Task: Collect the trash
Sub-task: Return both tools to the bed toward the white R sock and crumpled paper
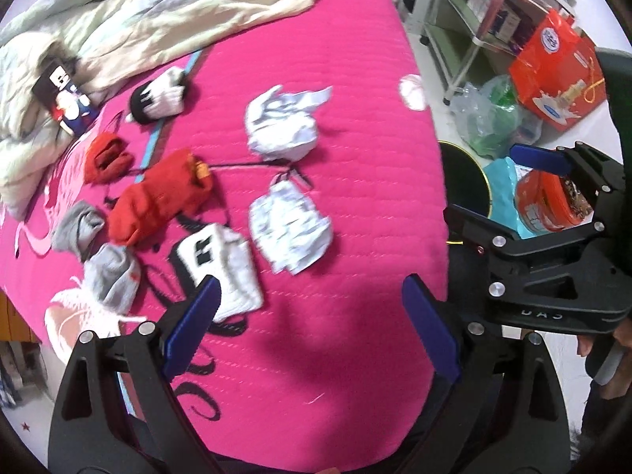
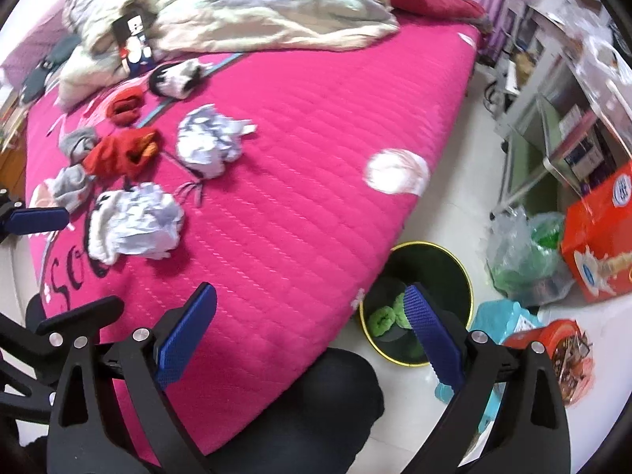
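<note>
Two crumpled paper wads lie on the pink quilted bedspread [image 1: 355, 79], one beyond the other along the length of the bed. The nearer paper wad [image 1: 290, 229] is a flattish, creased white lump with grey folds, its long axis running roughly across the bed; the farther paper wad [image 1: 282, 122] is rounder, with a loose pointed corner sticking out toward the bed's right edge. Both feel-alike in look: stiff, sharply wrinkled sheet, unlike the soft knitted socks beside them, a red sock [image 1: 158, 197], a grey sock [image 1: 112, 276], and a black-and-white sock [image 1: 160, 94]. A rumpled pale duvet [image 1: 138, 19] is heaped at the far end of the bed. The left claw [image 1: 312, 324] hovers released over the bedspread, its blue ribbed pads spread wide with nothing between them, the nearer wad just ahead. The right claw [image 2: 312, 339] is likewise released and empty, held at the bed's near right corner, one pad over the quilt and the other over the round dark trash bin [image 2: 470, 276] with a yellow rim that stands on the white floor against the bed; green fluffy pieces [image 2: 385, 316] lie inside it. On the floor further right sit a clear plastic bag [image 2: 517, 252], an orange carton [image 2: 600, 237] and a metal shelf rack [image 2: 553, 138].
</note>
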`<action>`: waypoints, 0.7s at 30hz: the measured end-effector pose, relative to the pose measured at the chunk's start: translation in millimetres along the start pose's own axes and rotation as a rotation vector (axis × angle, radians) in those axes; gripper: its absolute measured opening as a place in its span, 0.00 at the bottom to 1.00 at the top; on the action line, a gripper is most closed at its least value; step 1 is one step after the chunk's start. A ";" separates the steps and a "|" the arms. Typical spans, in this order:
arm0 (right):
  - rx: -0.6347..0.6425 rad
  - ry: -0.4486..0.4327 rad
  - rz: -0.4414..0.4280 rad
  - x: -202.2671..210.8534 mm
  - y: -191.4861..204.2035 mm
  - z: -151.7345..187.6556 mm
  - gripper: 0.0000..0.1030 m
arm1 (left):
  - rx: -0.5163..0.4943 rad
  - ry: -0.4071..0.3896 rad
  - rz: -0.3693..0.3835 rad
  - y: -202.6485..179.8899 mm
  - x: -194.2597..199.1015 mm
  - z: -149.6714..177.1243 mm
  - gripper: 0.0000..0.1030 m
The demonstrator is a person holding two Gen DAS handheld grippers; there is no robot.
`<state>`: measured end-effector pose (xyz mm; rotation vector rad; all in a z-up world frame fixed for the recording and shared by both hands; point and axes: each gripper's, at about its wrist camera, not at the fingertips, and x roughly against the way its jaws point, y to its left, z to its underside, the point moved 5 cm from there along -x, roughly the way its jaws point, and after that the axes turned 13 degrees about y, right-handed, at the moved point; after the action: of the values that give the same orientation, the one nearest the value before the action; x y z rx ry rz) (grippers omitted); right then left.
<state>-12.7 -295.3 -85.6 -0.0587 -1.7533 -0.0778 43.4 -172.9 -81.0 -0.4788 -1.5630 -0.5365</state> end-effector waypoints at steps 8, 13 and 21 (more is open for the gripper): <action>0.100 0.009 -0.009 -1.4 42.7 -9.7 0.89 | 0.074 0.022 -0.009 39.5 -10.3 20.8 0.88; 0.160 0.027 -0.014 -7.8 66.7 -14.8 0.89 | 0.097 0.036 -0.024 59.7 -18.2 32.2 0.88; 0.226 0.051 -0.006 -16.5 90.4 -21.0 0.89 | 0.118 0.065 -0.010 77.4 -32.0 38.6 0.88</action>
<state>18.4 -206.9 -96.3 0.1120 -1.7010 0.1136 60.9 -87.3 -110.5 -0.3611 -1.5262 -0.4601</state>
